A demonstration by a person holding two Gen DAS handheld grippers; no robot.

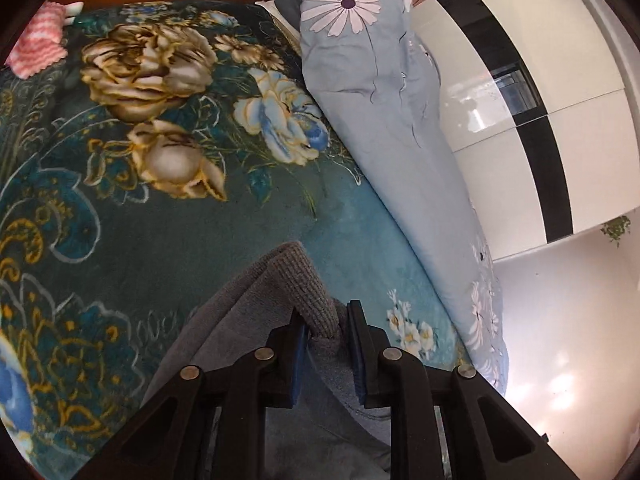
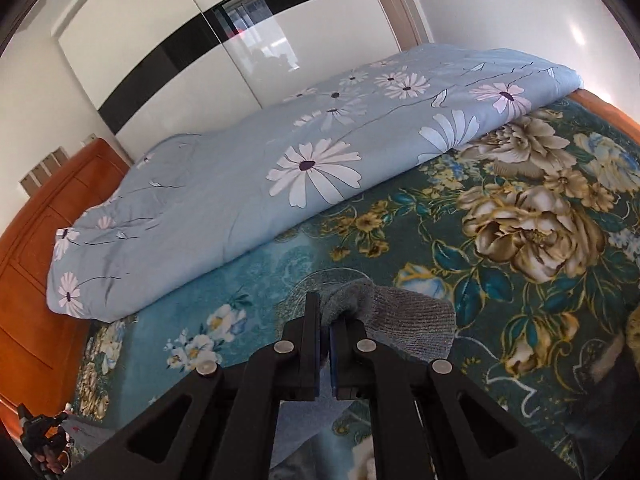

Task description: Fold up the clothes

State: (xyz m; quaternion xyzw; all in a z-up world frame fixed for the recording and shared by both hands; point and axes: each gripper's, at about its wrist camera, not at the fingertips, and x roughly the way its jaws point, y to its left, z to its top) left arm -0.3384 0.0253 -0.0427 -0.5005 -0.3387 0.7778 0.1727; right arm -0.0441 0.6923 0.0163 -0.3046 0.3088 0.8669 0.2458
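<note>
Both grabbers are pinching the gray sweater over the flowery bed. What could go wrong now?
1. The left hand-held gripper pinches only a small bunched bit of the sweater, so it might slip out.
2. The right hand-held gripper also holds just an edge, so the fold may turn out crooked.
3. The fuzzy blanket might drag on the knit and wrinkle it.

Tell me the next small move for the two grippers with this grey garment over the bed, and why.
Probably carry both held edges forward and lower them onto the floral blanket. The left gripper and right gripper each pinch a ribbed edge of the grey garment, which hangs bunched below them, with bare blanket ahead, short of the blue quilt.
</note>
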